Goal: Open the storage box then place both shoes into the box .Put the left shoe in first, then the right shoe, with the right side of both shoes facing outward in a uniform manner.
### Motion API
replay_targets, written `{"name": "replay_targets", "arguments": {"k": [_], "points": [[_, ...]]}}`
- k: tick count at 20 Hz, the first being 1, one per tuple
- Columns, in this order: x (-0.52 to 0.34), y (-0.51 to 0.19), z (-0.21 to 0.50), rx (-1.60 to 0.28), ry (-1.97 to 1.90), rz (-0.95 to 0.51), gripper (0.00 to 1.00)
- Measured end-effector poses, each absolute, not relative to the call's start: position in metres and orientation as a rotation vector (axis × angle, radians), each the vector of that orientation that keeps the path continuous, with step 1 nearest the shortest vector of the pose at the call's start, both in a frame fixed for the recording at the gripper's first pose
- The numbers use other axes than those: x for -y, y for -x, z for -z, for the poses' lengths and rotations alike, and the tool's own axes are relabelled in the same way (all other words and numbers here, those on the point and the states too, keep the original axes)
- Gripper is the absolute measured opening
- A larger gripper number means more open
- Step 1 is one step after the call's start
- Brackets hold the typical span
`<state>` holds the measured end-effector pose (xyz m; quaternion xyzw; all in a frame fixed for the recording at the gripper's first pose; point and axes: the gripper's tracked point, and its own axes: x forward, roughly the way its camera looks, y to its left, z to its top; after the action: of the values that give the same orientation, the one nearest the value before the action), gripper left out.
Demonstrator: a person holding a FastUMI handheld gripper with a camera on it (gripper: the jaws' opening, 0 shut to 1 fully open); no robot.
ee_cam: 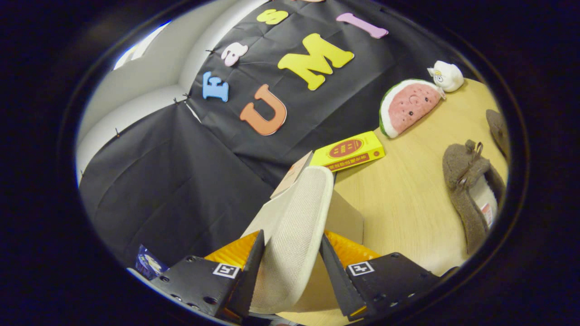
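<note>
The gripper point(292, 253) clamps a cream woven-soled slipper point(297, 226) between both fingers, its long axis running straight ahead over the open cardboard storage box point(344, 217) just beyond the fingertips.

A pale wooden table point(408, 199) stands against the black cloth wall point(190, 172) — creased, pinned at its edges; beyond the cloth, a white wall point(154, 77), brightly lit.
</note>
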<state>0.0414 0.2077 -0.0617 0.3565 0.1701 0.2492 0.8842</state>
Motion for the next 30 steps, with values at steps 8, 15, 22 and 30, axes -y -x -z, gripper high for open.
{"name": "replay_targets", "arguments": {"k": [8,15,22,30], "points": [[-0.214,-0.038,0.022,-0.306,-0.655,-0.526,0.08],[-0.247,-0.037,-0.042,-0.265,-0.552,-0.582,0.08],[-0.317,-0.032,-0.104,-0.257,-0.418,-0.642,0.08],[-0.43,-0.02,-0.127,-0.246,-0.227,-0.682,0.18]]}}
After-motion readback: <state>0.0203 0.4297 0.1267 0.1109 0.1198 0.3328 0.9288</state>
